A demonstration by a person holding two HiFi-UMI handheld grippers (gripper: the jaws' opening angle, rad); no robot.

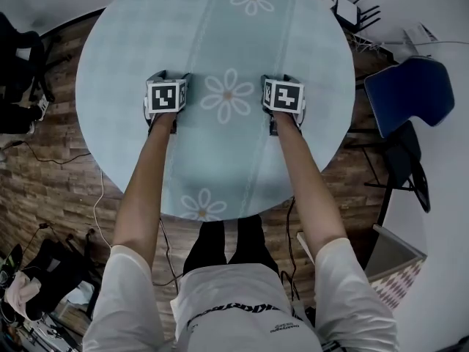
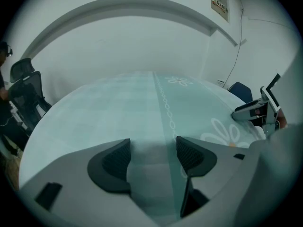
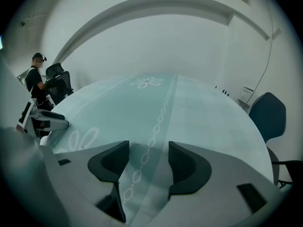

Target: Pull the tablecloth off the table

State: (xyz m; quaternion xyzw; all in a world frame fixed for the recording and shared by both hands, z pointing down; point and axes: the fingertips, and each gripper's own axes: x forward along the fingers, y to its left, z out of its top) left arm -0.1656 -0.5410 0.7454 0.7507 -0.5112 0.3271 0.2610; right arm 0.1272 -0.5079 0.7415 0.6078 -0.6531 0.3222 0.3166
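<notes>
A pale teal tablecloth (image 1: 220, 35) printed with white daisies covers the round table. Both grippers sit low over its middle, side by side, with a daisy (image 1: 228, 95) between them. My left gripper (image 1: 168, 79) is open; in its own view the left gripper (image 2: 152, 150) shows only flat cloth (image 2: 123, 108) in the gap. My right gripper (image 1: 283, 80) is open too, and the right gripper (image 3: 148, 155) straddles a chain-patterned stripe (image 3: 163, 110) of the cloth. Neither holds any fabric. Whether the jaws touch the cloth I cannot tell.
A blue chair (image 1: 409, 92) stands right of the table and a black office chair (image 1: 18, 57) to its left. Cables lie on the wooden floor (image 1: 51, 189). A person (image 3: 37, 82) stands by the far wall. A box (image 1: 396, 259) sits at lower right.
</notes>
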